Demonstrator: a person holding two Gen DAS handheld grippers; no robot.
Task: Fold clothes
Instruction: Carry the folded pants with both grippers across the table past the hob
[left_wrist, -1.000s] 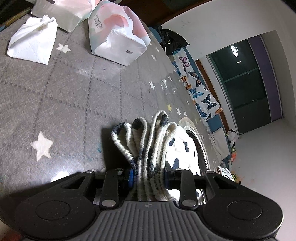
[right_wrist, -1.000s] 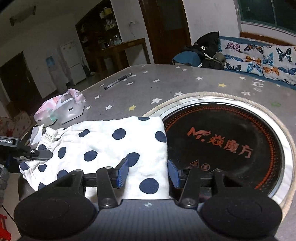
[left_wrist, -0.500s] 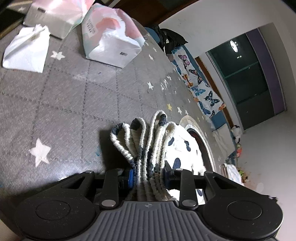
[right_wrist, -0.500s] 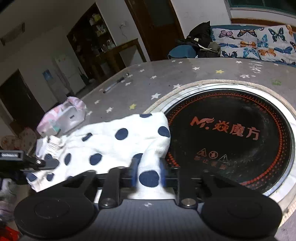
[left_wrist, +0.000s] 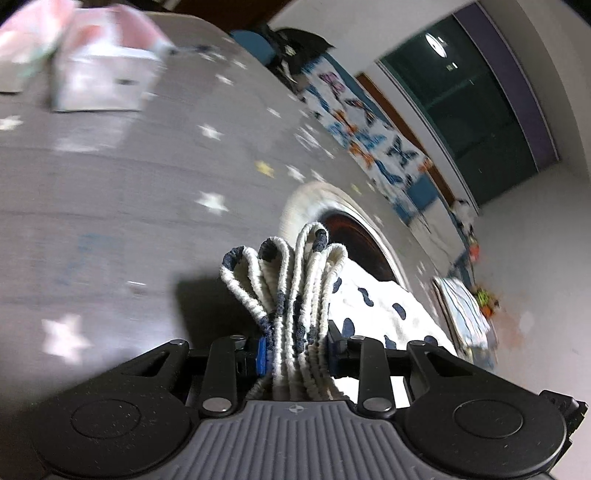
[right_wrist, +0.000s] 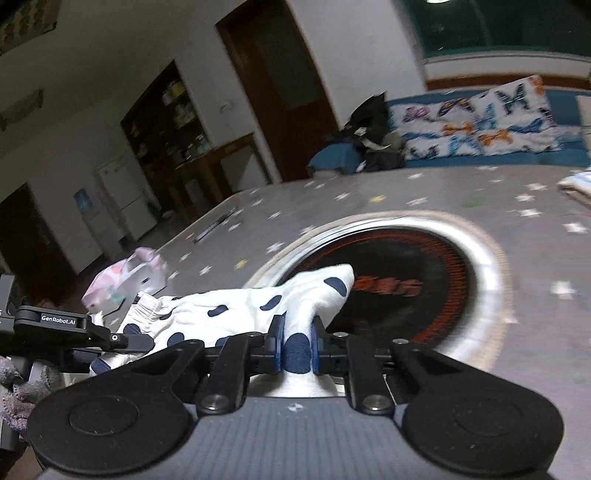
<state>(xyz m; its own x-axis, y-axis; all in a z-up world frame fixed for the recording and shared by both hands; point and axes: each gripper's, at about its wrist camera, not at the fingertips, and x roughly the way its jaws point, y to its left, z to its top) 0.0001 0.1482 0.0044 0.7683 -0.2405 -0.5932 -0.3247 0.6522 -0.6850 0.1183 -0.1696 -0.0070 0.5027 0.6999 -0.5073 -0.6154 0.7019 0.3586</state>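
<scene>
A white garment with navy polka dots (right_wrist: 236, 306) hangs stretched between my two grippers above the grey star-patterned table (left_wrist: 110, 192). My left gripper (left_wrist: 297, 350) is shut on its bunched ribbed waistband (left_wrist: 291, 280), whose folds stick up between the jaws. My right gripper (right_wrist: 295, 345) is shut on the opposite edge of the cloth, and a corner (right_wrist: 332, 282) sticks out past the jaws. The left gripper also shows at the left edge of the right wrist view (right_wrist: 74, 332).
A round black cooktop with a silver rim (right_wrist: 491, 266) is set into the table behind the garment. Pink and white tissue packs (right_wrist: 129, 277) lie at the table's left. A pen (right_wrist: 218, 225) lies farther back. A folded cloth (left_wrist: 461, 314) lies at the far side.
My right gripper has shut on the garment's edge and lifted it. Both grippers have risen and swung, so the cloth is off the table and the views are blurred.
</scene>
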